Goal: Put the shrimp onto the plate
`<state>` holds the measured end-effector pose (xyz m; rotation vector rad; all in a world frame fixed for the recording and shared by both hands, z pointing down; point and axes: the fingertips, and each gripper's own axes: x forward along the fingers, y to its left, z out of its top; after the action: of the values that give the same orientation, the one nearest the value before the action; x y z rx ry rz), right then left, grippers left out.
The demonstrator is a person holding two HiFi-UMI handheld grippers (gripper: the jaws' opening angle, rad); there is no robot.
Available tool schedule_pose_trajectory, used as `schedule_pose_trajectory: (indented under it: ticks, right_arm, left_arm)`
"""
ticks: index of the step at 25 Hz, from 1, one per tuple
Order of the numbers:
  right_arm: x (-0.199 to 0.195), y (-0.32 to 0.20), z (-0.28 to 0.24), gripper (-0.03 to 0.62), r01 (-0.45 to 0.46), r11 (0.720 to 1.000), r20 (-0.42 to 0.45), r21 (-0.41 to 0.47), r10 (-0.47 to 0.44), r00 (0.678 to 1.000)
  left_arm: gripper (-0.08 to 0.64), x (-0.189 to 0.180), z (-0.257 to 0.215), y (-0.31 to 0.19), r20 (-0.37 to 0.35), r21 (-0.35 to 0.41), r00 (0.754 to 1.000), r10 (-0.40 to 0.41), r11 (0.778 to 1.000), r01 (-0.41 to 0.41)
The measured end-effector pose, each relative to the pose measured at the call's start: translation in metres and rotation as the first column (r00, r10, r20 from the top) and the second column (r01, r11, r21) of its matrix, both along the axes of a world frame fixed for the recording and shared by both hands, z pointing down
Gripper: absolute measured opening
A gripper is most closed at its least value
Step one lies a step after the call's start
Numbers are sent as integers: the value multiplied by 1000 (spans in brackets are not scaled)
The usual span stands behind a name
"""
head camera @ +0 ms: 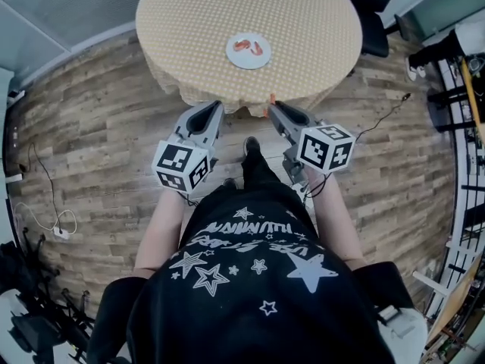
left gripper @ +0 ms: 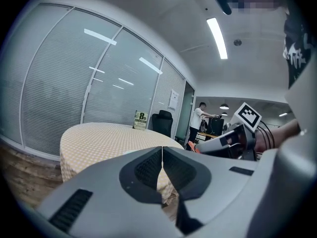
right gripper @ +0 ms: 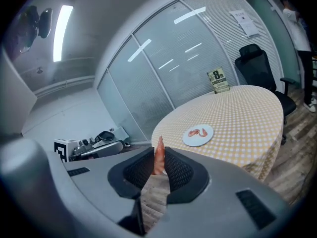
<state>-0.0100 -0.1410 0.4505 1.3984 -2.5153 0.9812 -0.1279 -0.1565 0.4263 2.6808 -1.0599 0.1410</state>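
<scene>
My right gripper (right gripper: 159,158) pinched one shrimp (right gripper: 159,150) upright between its jaws. Ahead of it, the plate (right gripper: 198,142) on the table (right gripper: 242,115) bore two more shrimp (right gripper: 199,132). My left gripper (left gripper: 162,150) was closed, empty.

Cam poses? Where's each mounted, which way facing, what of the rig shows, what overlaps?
Head view: on the person's head, facing steeply down at the round table and plate; shows torso, forearms, left tongs, right tongs.
Left gripper view: on the left tongs, facing along their shut jaws across the table; right tongs at right.
Right gripper view: on the right tongs, facing along jaws clamping a shrimp, towards the plate.
Shared: head and right gripper views both show the plate.
</scene>
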Motion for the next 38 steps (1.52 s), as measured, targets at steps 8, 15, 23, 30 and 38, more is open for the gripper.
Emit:
schedule_pose_trajectory:
  ticks: [8,15,23,30,38]
  right_arm:
    - [7,-43,2,74,45,999,12,-2,-45,999]
    - [19,-65,18,72,71,996,14,-46,-70,997]
    - [34,-96,24,74,101,993,14,-67,-100,995]
    - [31,-122,34,74,146,986,31,-82,-144,989]
    - [32,-156,40,74,192,978,23,-82,-191,981]
  left_arm:
    - [11,6,3,-32,23,-10,999,-41,999,41]
    - [11,24,23,-52,47,-54,998,-34,998,37]
    - [11,42,27,-79,62,-66,997,-50,996,54]
    - [11,47,36,-102,91,-79,993,-72,994,79]
    - [11,50,41,-134,128,-80,986,-103,990,113]
